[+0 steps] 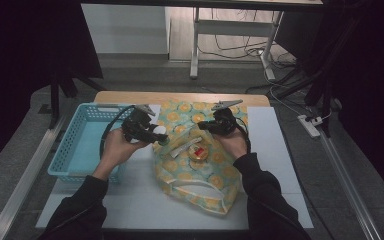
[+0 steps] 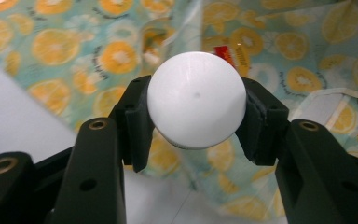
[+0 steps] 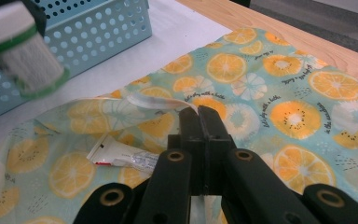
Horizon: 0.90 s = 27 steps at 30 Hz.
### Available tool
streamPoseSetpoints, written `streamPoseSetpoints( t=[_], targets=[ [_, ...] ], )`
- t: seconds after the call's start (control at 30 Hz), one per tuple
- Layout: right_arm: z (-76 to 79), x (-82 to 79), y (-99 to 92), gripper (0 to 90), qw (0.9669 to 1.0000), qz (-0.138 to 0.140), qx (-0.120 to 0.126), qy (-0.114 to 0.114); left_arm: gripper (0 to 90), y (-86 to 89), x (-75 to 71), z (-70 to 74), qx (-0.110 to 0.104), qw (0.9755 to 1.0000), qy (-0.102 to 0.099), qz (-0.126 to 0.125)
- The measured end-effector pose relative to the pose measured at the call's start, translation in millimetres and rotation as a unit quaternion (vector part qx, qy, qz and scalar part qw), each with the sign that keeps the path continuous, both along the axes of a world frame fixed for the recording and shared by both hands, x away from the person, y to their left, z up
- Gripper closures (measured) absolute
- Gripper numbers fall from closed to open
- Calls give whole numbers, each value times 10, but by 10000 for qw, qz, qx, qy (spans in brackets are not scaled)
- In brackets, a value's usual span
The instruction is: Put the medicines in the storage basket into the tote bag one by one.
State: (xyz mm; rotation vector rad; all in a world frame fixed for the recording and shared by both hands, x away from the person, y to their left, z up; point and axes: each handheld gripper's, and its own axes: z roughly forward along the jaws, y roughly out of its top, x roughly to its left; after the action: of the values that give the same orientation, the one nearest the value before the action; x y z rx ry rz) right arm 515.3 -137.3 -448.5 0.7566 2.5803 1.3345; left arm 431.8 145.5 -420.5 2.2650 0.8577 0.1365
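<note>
A fabric bag [image 1: 200, 175] printed with orange slices lies on the white mat, its mouth toward the left. My left gripper [image 1: 161, 136] is shut on a white round jar [image 1: 160, 131] with a green band and hovers at the bag's left edge. In the left gripper view the jar's white domed top [image 2: 196, 105] sits between the pads, over the bag [image 2: 74, 46]. My right gripper [image 1: 203, 126] is shut on the bag's white strap [image 3: 158, 101], jaws together [image 3: 198, 112]. A white tube [image 3: 121, 156] and a round item with a red label [image 1: 199, 152] lie in the bag's mouth.
A light blue perforated basket [image 1: 80, 145] stands at the left, beside the left hand. The white mat [image 1: 275, 150] covers most of the wooden table [image 1: 180, 96]. Desk legs and cables stand on the floor beyond the table.
</note>
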Motion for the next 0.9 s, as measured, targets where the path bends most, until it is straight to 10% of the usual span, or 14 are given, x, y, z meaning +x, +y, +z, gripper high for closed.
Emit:
streamPoseSetpoints(
  t=[0.9],
  targets=[
    [-8,12,-8,900,10000,-31,29,4,508,-1040,253,-332,416,9970,-193,-622]
  ],
)
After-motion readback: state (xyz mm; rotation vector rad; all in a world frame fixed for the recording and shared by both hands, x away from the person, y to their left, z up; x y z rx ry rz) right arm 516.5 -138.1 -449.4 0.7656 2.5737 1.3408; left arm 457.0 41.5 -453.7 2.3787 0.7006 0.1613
